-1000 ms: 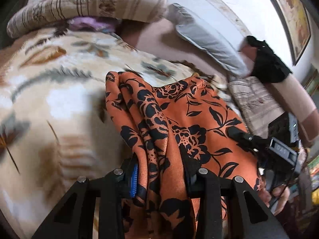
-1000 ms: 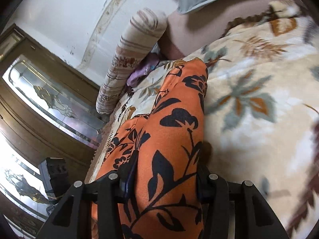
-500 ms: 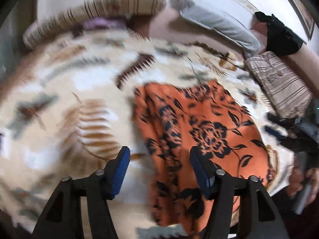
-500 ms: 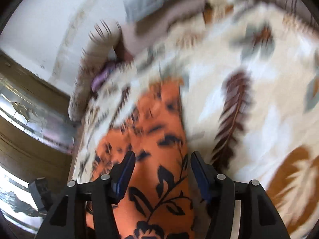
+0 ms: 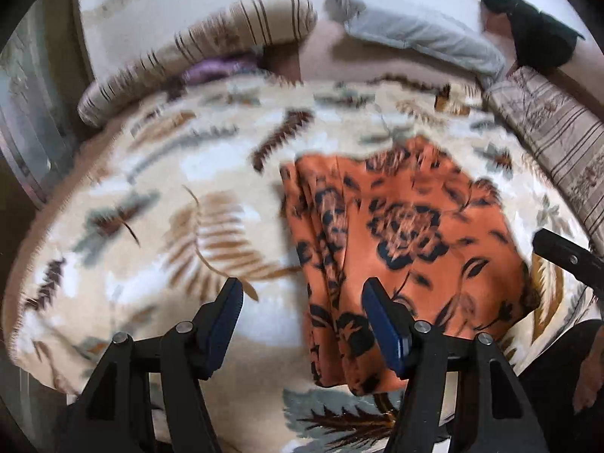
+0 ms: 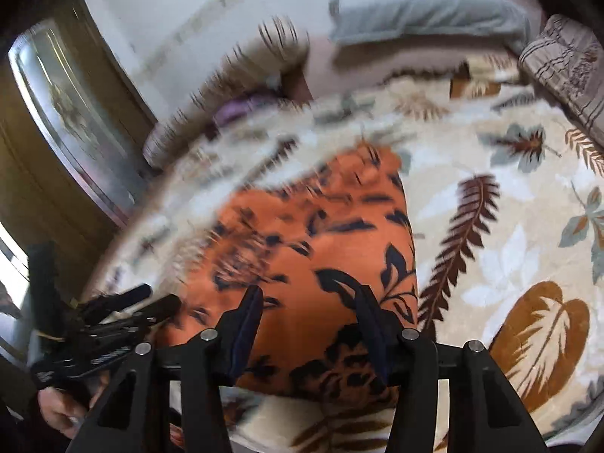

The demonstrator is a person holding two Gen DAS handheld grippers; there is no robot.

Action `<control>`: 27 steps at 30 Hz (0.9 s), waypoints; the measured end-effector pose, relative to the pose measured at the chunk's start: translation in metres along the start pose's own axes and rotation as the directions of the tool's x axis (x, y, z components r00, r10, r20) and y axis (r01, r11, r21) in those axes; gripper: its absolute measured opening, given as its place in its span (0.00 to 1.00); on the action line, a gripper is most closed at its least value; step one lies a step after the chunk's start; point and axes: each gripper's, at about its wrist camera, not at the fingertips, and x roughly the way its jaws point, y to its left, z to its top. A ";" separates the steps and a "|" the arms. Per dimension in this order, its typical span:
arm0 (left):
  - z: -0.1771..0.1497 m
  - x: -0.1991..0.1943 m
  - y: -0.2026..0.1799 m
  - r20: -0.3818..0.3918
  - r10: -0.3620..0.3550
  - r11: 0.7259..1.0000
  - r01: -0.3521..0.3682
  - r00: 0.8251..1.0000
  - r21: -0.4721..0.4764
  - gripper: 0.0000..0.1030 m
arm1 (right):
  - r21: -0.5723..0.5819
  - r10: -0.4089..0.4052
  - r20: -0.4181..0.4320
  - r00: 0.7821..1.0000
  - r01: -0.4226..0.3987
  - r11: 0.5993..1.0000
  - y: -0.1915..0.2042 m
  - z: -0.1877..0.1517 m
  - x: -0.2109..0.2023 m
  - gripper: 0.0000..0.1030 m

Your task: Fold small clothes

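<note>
Orange floral garment (image 5: 400, 234) lies flat below the spread, empty left gripper (image 5: 302, 302).

Left gripper (image 5: 300, 307): I am holding it angled downward, jaws standing apart after just opening, nothing pinched between the pads.
Right gripper (image 6: 309, 315): I am holding it tilted down too, jaws parted though just closing a little, pads gripping nothing.
</note>
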 end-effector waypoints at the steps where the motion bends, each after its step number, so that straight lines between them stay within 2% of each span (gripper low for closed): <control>1: 0.001 -0.009 -0.001 0.022 0.002 1.000 -0.001 1.000 -0.005 0.74 | -0.012 -0.014 0.052 0.999 0.014 1.000 0.004 -0.001 -0.015 0.53; 2: 0.003 -0.019 -0.001 0.046 0.007 1.000 -0.006 0.999 -0.020 0.81 | -0.016 -0.021 0.081 0.997 0.022 1.000 0.006 -0.001 -0.026 0.53; 3: 0.004 -0.026 -0.001 0.065 0.007 0.999 -0.005 0.998 -0.034 0.83 | -0.018 -0.026 0.102 0.994 0.028 0.999 0.007 -0.001 -0.035 0.53; 6: 0.008 -0.044 -0.002 0.097 0.004 0.998 0.002 0.995 -0.064 0.83 | -0.014 -0.037 0.161 0.986 0.040 0.999 0.014 -0.003 -0.068 0.53; 11: 0.010 -0.070 -0.017 0.156 0.086 0.996 -0.083 0.984 -0.026 0.84 | -0.035 -0.036 0.220 0.975 0.045 0.998 0.027 -0.004 -0.099 0.63; 20: 0.007 -0.107 -0.022 0.198 0.093 0.995 -0.083 0.976 -0.058 0.88 | -0.053 -0.013 0.255 0.967 0.028 0.998 0.043 -0.005 -0.116 0.63; 24: 0.010 -0.111 -0.022 0.190 0.115 0.991 -0.100 0.975 -0.089 0.89 | -0.087 -0.037 0.279 0.960 0.063 0.994 0.050 -0.009 -0.127 0.63; 27: 0.010 -0.112 -0.018 0.177 0.107 0.989 -0.087 0.978 -0.118 0.89 | -0.080 -0.031 0.292 0.956 0.057 0.995 0.051 -0.011 -0.136 0.63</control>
